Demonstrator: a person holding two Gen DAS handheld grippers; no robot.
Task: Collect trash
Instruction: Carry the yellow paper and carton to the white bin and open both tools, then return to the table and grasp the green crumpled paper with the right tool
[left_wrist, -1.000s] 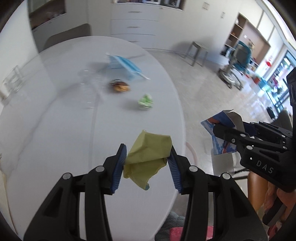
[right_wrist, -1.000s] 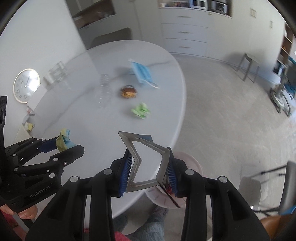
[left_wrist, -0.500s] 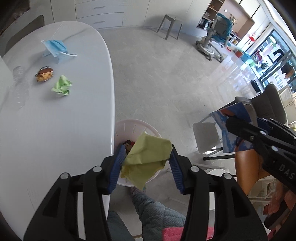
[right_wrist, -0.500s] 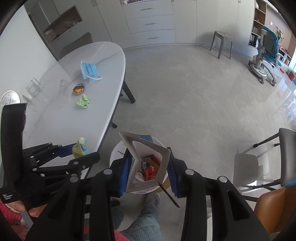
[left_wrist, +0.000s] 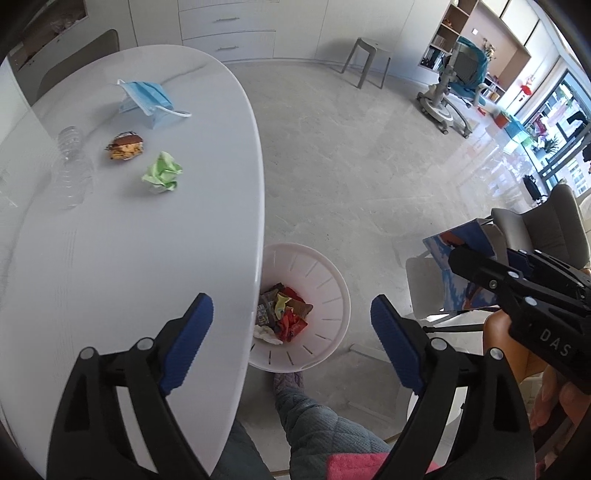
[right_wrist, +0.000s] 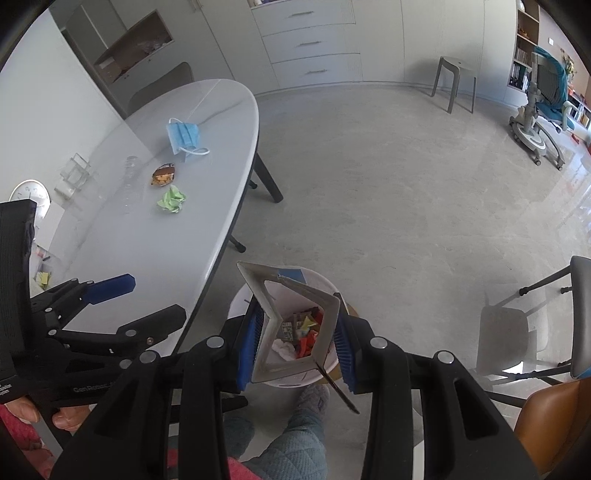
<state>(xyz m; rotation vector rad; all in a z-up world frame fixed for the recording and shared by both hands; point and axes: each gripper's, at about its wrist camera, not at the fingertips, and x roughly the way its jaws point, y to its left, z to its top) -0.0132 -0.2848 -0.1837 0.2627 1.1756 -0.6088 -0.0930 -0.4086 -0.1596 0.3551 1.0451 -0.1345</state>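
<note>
My left gripper (left_wrist: 291, 319) is open and empty above the white trash bin (left_wrist: 325, 273), which stands on the floor by the table edge and holds several wrappers. My right gripper (right_wrist: 297, 345) is shut on an opened carton box (right_wrist: 291, 295) held over the bin (right_wrist: 317, 277); the box also shows in the left wrist view (left_wrist: 461, 266). On the white table (left_wrist: 129, 240) lie a blue face mask (left_wrist: 146, 96), a snack wrapper (left_wrist: 125, 147), a crumpled green paper (left_wrist: 162, 177) and a clear plastic bottle (left_wrist: 72, 173).
A person's foot in a grey slipper (left_wrist: 290, 380) is beside the bin. A chair (right_wrist: 524, 332) stands to the right. A grey stool (right_wrist: 456, 83) and drawers (right_wrist: 310, 40) are far back. A clock (right_wrist: 29, 192) leans left of the table.
My left gripper opened and the yellow-green paper it held is gone from the jaws. Both grippers moved from over the table to above the bin. The right gripper still holds the box.
</note>
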